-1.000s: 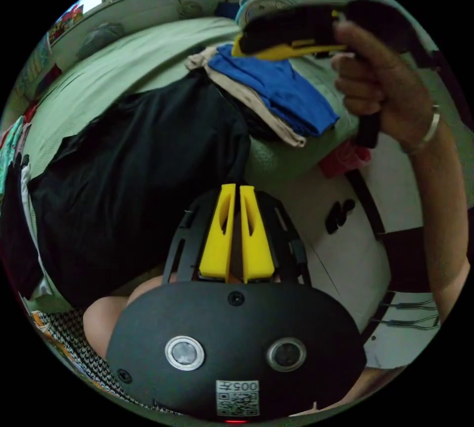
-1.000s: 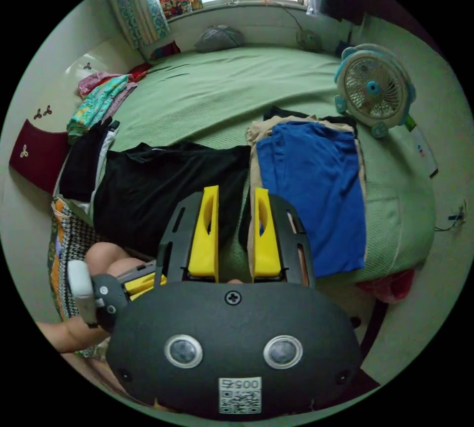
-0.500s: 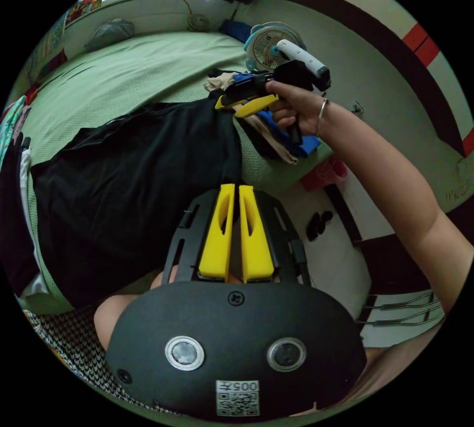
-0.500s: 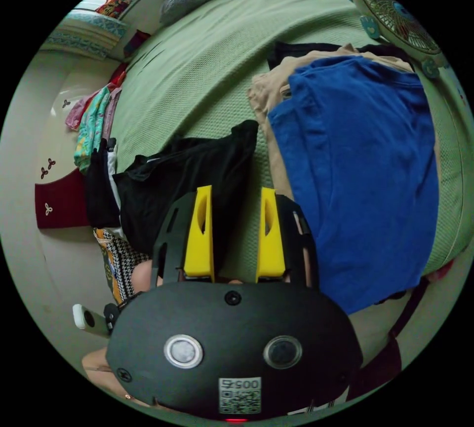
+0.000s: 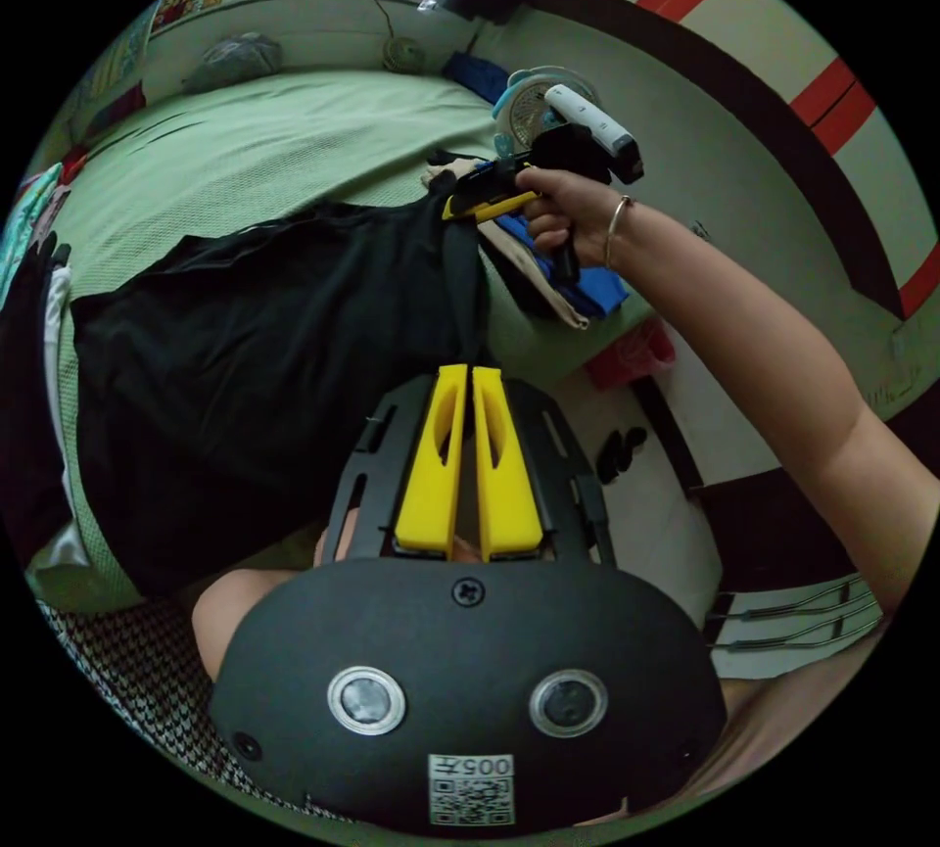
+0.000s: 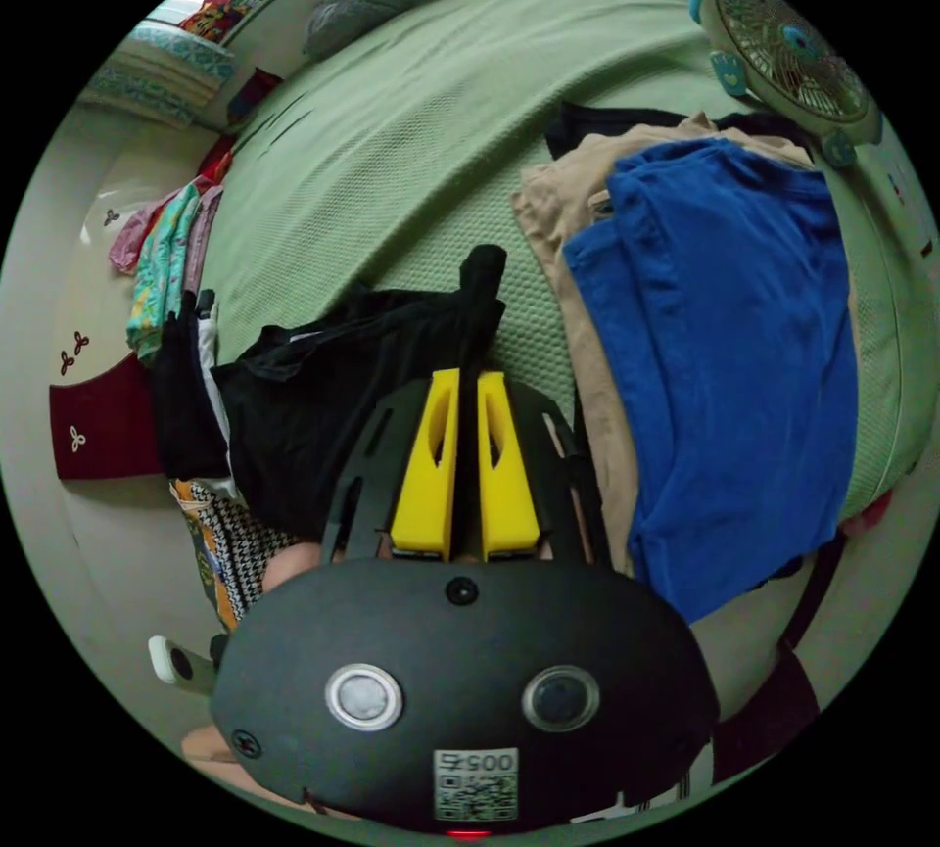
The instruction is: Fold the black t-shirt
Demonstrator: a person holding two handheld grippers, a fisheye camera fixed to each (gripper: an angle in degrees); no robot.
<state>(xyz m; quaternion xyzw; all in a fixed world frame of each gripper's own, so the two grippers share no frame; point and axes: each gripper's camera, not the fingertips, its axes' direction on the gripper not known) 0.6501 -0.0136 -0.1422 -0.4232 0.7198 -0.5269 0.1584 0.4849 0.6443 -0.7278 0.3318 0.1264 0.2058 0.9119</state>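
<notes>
T-shirt [image 5: 255,348]: black, spread across the green bed [image 5: 245,132], one edge pulled up between both grippers.
Left gripper [image 5: 468,377]: yellow jaws pressed together on a black strip of the t-shirt's near edge, right at the tips.
Right gripper [image 6: 469,382]: jaws closed on a raised corner of the t-shirt, fabric poking up past the tips; in the left gripper view it [image 5: 470,201] pinches the far end of that edge.
Hand [image 5: 563,220]: wrapped round the right gripper's grip, bangle at the wrist.
Pile [image 6: 725,338]: blue garment on beige ones, just beside the t-shirt.
Fan [image 6: 783,54]: standing on the bed past the pile.
</notes>
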